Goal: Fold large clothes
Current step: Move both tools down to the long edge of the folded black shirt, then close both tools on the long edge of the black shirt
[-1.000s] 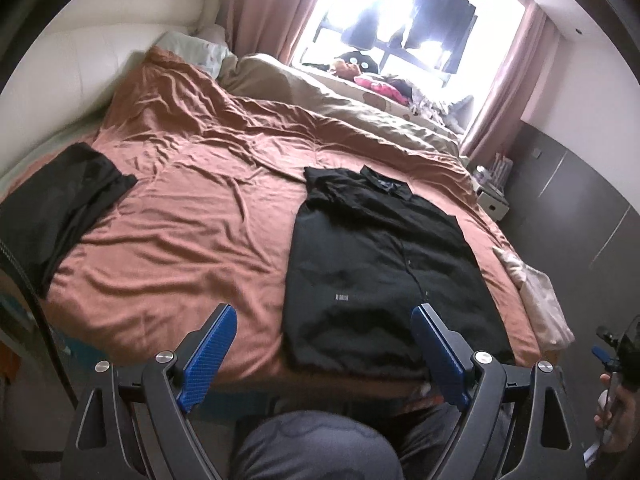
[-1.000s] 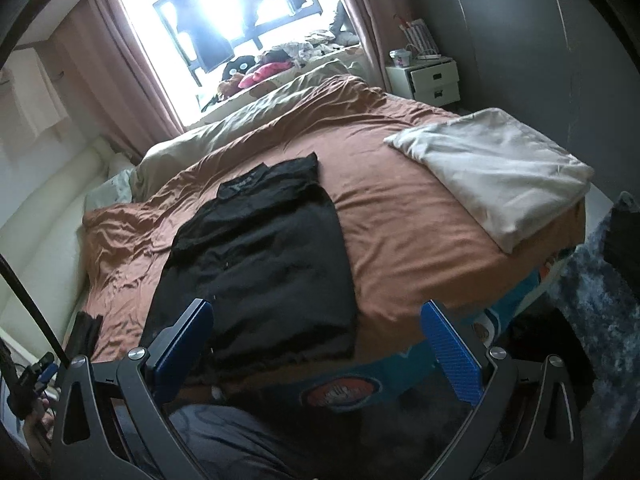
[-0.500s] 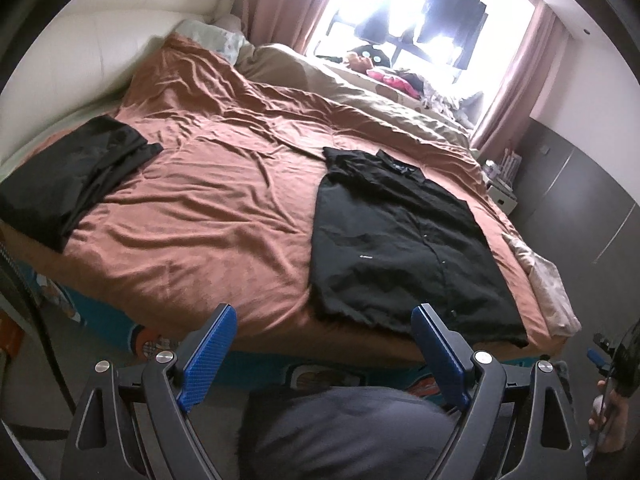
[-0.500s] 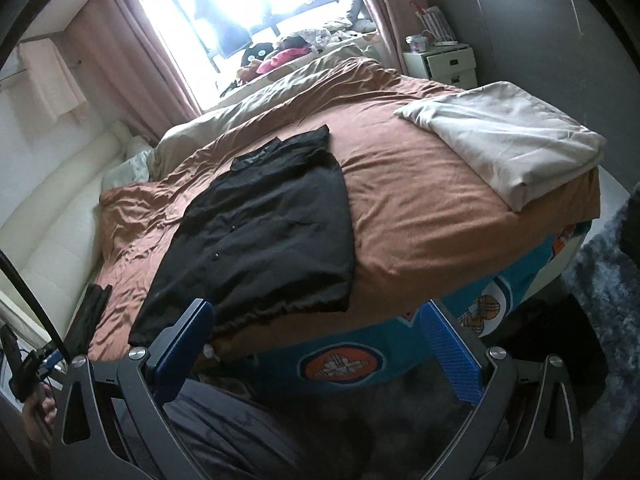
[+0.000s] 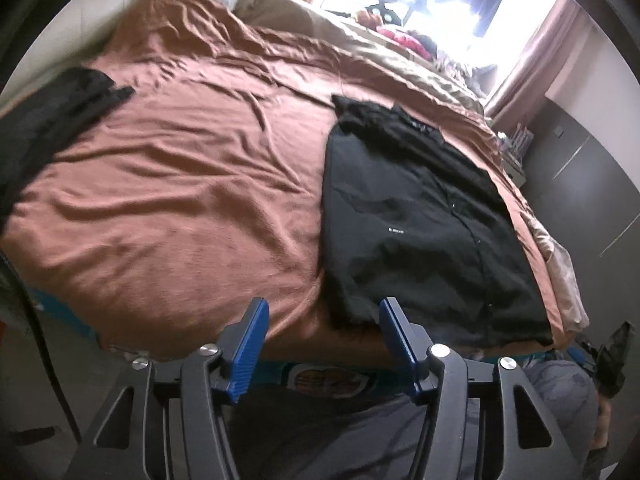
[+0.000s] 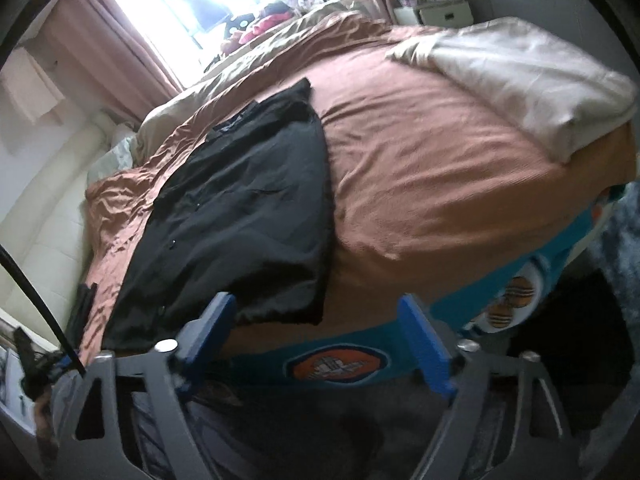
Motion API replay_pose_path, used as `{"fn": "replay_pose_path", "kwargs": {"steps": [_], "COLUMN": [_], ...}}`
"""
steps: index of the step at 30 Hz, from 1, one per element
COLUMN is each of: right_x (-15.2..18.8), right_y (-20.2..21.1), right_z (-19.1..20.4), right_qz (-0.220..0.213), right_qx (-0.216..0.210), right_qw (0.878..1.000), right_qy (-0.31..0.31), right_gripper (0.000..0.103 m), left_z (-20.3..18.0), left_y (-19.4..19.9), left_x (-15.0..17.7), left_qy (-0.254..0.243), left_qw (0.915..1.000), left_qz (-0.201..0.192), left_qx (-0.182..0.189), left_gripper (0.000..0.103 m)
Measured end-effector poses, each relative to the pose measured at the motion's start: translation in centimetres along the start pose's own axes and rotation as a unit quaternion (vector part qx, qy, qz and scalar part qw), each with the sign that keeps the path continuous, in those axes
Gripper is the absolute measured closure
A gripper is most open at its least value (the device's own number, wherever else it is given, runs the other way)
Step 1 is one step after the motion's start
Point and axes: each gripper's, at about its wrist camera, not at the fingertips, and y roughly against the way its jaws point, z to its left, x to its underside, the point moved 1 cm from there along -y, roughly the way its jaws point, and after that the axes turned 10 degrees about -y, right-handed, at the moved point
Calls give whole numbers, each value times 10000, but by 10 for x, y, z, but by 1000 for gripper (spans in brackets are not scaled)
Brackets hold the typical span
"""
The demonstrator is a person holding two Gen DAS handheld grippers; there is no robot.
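A black button-up shirt (image 5: 420, 224) lies flat on the brown bedsheet (image 5: 180, 184), collar far, hem at the bed's near edge, sleeves folded in. It also shows in the right wrist view (image 6: 248, 216). My left gripper (image 5: 322, 320) is open and empty, just short of the shirt's lower left hem corner. My right gripper (image 6: 320, 316) is open and empty, just short of the hem's right corner. Neither touches the cloth.
A second black garment (image 5: 44, 128) lies at the bed's left side. A beige folded blanket (image 6: 520, 76) lies at the right. A beige duvet (image 5: 360, 52) and a bright window are beyond. The teal bed base (image 6: 340, 356) and my knees are below.
Both grippers have come down and forward toward the shirt's hem at the bed edge. The left gripper's fingers have narrowed somewhat. The shirt has not moved.
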Motion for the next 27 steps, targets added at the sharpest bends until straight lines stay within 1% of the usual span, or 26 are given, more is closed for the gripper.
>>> {"fn": "replay_pose_path", "kwargs": {"steps": [3,5,7,9,10,12,14,16,18,19,20,23,25,26,27], "right_x": [-9,-14,-19,-23,-25,-26,-29,-31,-31,-30,-28,-18,-12,-10,-7], "right_y": [-23,-36,-50,-63,-69,-81,-84,-86,-89,-91,-92,-94,-95,-96,-99], "right_z": [-4,-5,-7,-8,-10,-13,-15,-19,-23,-24,-25,-30,-35,-38,-40], "right_qz": [106,162,223,310,377,470,444,490,551,604,670,780,842,892,954], "right_qx": [40,-30,-124,-110,-141,-258,-373,-595,-828,-948,-1049,-1359,-1567,-1682,-1771], "right_qw": [9999,9997,9994,9991,9988,9978,9974,9956,9930,9914,9896,9840,9792,9760,9732], "right_qy": [-99,-165,-228,-253,-287,-386,-417,-530,-638,-678,-724,-851,-973,-1055,-1112], "right_gripper": [26,27,29,30,34,35,35,35,36,40,42,47,53,53,55], "left_z": [0,0,1,1,1,1,3,5,8,9,9,7,6,6,4], "left_y": [-30,-46,-63,-80,-87,-98,-102,-107,-111,-112,-113,-110,-104,-100,-98], "left_x": [-7,-11,-14,-16,-18,-19,-22,-27,-30,-31,-31,-25,-16,-13,-12], "left_qy": [-54,-72,-75,-71,-85,-92,-58,-5,90,168,230,324,404,452,504], "left_qw": [9997,9993,9987,9977,9973,9969,9969,9967,9960,9952,9944,9914,9879,9862,9837], "left_qz": [229,358,478,606,657,697,652,638,641,650,663,683,697,690,692], "left_qx": [93,125,173,281,310,364,445,511,615,706,793,1064,1323,1437,1580], "left_gripper": [46,50,50,53,53,53,53,54,58,61,64,65,65,66,70]}}
